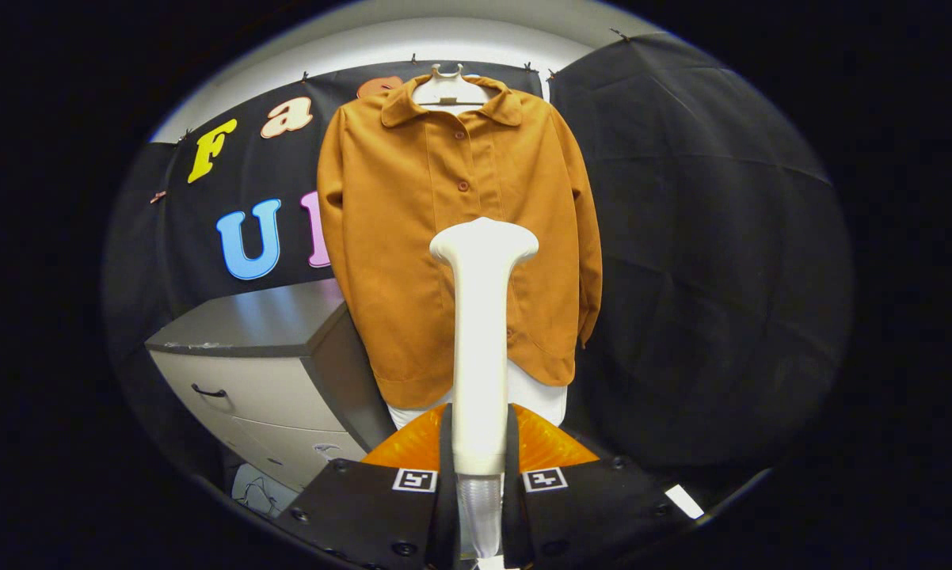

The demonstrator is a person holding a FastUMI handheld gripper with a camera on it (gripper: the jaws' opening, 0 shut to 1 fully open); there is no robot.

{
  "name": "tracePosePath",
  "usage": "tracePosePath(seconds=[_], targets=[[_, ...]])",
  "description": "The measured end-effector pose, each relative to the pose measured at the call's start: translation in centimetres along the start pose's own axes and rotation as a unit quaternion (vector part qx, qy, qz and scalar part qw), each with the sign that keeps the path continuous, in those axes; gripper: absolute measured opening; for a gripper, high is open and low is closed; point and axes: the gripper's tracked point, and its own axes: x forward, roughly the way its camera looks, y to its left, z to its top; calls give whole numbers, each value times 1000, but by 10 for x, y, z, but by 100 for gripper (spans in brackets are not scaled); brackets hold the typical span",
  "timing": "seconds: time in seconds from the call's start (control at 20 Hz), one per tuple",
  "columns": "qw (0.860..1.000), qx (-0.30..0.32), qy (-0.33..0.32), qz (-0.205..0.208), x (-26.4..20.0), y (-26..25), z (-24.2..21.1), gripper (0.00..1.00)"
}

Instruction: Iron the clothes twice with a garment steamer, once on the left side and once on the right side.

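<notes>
Rust-orange cloth fills the middle of your view: a button-front shirt (460, 237) with a collar hangs on a pale hanger (448, 89) against the black booth wall (714, 237). Its front faces you, the placket with small buttons runs down the middle, and both sleeves hang straight at its sides. A strip of white fabric (539, 396) shows just under its hem.

Your gripper (480, 475) is closed on the garment steamer (480, 332): both fingers press the sides of the white handle near its lower end, where a clear section continues down between them. The steamer stands upright from your fingers, and its wider, flattened head sits in front of the shirt's lower middle, about on the button line. Whether the head touches the cloth you cannot tell from this angle.

To the left of the shirt, and lower, stands a grey drawer cabinet (262, 372) with a dark top and a dark handle on its upper drawer.
</notes>
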Motion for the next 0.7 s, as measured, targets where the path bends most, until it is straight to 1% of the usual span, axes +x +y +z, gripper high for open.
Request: tracePosePath(seconds=[0.2, 0.4, 0.7], targets=[[999, -10, -34, 6, -23, 16, 40, 24], [998, -5, -63, 14, -41, 34, 82, 24], [994, 0, -109, 23, -57, 74, 146, 24]])
